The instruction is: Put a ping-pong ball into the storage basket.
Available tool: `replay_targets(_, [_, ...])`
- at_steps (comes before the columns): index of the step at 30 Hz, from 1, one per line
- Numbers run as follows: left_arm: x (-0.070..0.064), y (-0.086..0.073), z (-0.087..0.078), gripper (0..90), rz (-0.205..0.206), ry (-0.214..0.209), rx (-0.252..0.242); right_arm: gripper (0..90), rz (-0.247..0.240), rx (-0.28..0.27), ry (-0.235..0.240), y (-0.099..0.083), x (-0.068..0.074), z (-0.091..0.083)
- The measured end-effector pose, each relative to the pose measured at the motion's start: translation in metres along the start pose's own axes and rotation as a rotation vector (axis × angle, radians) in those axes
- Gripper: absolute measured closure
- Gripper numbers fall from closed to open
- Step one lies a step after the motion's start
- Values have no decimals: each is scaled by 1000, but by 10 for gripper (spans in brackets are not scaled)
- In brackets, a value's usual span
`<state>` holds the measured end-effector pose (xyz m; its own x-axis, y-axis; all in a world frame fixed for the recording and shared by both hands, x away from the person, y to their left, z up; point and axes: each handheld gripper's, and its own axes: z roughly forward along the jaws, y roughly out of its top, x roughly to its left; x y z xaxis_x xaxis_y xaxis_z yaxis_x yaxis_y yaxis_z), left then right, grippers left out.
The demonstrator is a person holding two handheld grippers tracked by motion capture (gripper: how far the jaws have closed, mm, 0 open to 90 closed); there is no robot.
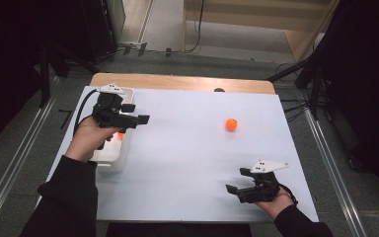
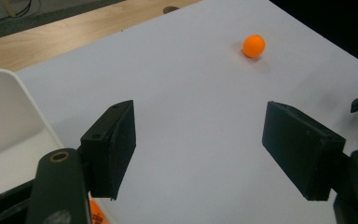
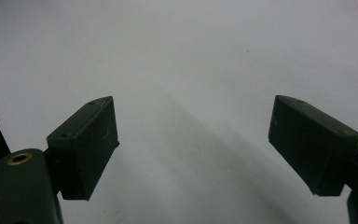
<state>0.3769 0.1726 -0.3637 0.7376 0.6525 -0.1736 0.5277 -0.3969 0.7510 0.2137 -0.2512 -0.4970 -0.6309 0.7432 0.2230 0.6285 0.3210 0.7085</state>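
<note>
You are holding the left gripper (image 1: 128, 114) over the white bin (image 1: 113, 160) at the left of the high view, and its jaws are standing wide apart with nothing between them. In the left gripper view the bin's rim (image 2: 25, 100) is sitting at the lower left, so the jaws are hanging just past its edge and looking out across the bench (image 1: 187, 163). A small orange patch (image 1: 121, 135) is showing under that gripper in the high view; it is probably a ball already lying in the bin, though the hand is hiding most of it.

The orange ball (image 1: 231, 124) is resting by itself on the white sheet, right of centre in the high view and well apart from both grippers. It is appearing again near the top right of the left gripper view (image 2: 253, 45).

You are keeping the right gripper (image 1: 242, 185) low at the lower right of the high view, close to the bench's near edge. Its jaws are also spread wide and empty, and are pointing left across bare sheet. That open stance looks like readiness for a pick, since this gripper is sitting on the ball's side of the bench and looks the nearer of the two.
</note>
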Motion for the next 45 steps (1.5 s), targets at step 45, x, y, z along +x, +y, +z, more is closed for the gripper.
replay_targets(45, [-43,-3,57,266,64,-37,-35,143,8,-7,-7,-4,-1,-4])
